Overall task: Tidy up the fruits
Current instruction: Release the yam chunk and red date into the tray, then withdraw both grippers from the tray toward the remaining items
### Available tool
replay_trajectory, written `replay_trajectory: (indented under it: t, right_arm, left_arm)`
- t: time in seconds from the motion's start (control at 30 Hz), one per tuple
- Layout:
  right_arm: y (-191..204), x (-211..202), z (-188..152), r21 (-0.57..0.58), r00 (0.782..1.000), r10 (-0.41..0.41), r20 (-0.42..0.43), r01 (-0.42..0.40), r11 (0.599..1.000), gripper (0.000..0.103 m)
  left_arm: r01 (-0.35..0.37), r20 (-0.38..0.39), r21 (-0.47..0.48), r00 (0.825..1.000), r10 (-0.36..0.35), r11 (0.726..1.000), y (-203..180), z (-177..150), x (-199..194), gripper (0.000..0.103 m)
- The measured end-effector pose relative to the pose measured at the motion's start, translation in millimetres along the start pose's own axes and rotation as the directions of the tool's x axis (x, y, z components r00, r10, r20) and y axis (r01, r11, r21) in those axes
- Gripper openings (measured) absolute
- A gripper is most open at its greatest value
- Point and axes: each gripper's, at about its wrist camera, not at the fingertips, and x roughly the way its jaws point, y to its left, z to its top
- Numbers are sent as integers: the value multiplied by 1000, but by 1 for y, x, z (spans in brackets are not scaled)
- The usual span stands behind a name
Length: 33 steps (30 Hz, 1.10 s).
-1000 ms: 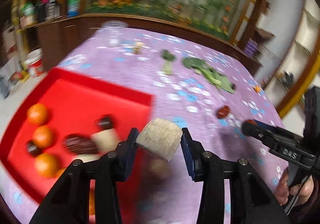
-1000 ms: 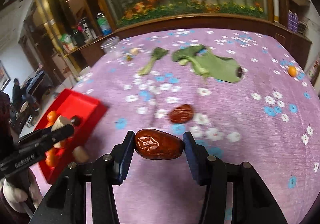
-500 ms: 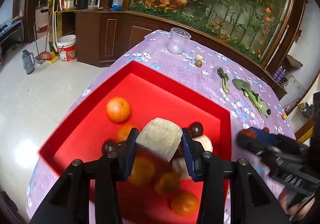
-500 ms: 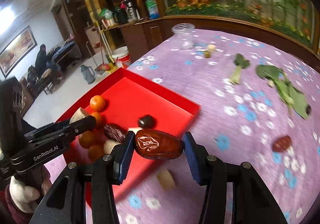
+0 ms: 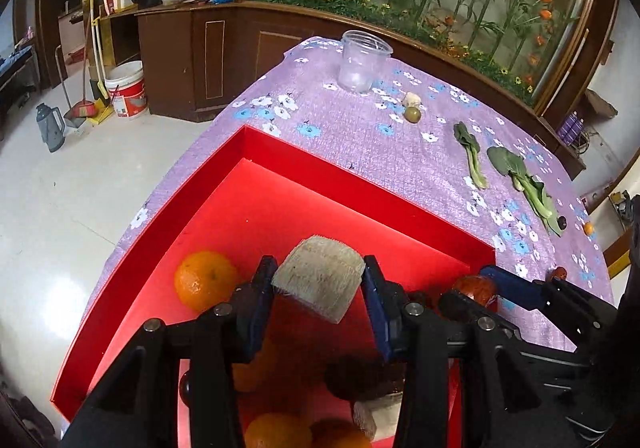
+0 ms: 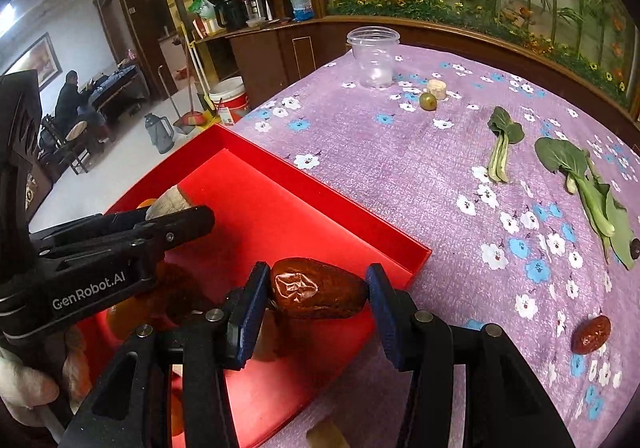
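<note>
Left gripper [image 5: 320, 288] is clamped on a pale, fibrous sugarcane chunk [image 5: 318, 282], likely stiff and light, so a side pinch works. Right gripper [image 6: 316, 294] squeezes a wrinkly brown date [image 6: 318, 293] end to end; probably soft and sticky. Both hover over the red tray [image 6: 320, 188].

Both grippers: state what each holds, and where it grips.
Left gripper pinches a pale fibrous chunk across its sides. Right gripper clamps a brown date by its two ends.

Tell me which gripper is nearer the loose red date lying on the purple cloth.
Right. The right gripper hangs at the red tray's near corner, beside the loose date; the left gripper is farther off, over the tray.
</note>
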Motion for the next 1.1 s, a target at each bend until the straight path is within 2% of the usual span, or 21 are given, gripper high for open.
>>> replay_trajectory:
  t: [0.07, 0.13, 0.17, 0.4, 0.5, 0.67, 0.9, 1.1]
  right_arm:
    - [0, 0, 1, 6, 1000, 14, 3, -14, 1000, 56]
    - [2, -2, 2, 6, 1000, 12, 11, -12, 1000, 63]
    - [3, -3, 2, 3, 1000, 10, 17, -10, 1000, 64]
    - [3, -24, 0, 16, 999, 6, 46, -7, 1000, 65]
    - [0, -38, -5, 36, 998, 0, 61, -2, 999, 65]
    - [-5, -62, -20, 63, 996, -20, 88, 15, 998, 67]
    - [-17, -95, -49, 135, 992, -38, 124, 22, 991, 70]
    - [-20, -116, -77, 168, 987, -92, 132, 69, 983, 71]
  left_arm:
    - [6, 2, -8, 1000, -6, 1000, 2, 0, -1, 44]
    - [3, 15, -9, 1000, -2, 1000, 1, 0, -4, 53]
    - [2, 21, -7, 1000, -2, 1000, 0, 0, -6, 55]
    - [-1, 64, 16, 998, 0, 1000, -9, -4, -30, 56]
    - [-1, 96, 26, 995, -2, 1000, -14, -10, -46, 62]
    - [-33, 153, 55, 988, 24, 998, -30, -26, -75, 67]
    - [-120, 220, 78, 970, 100, 990, -56, -54, -103, 86]
    - [-145, 224, 73, 966, 126, 987, -68, -75, -115, 88]
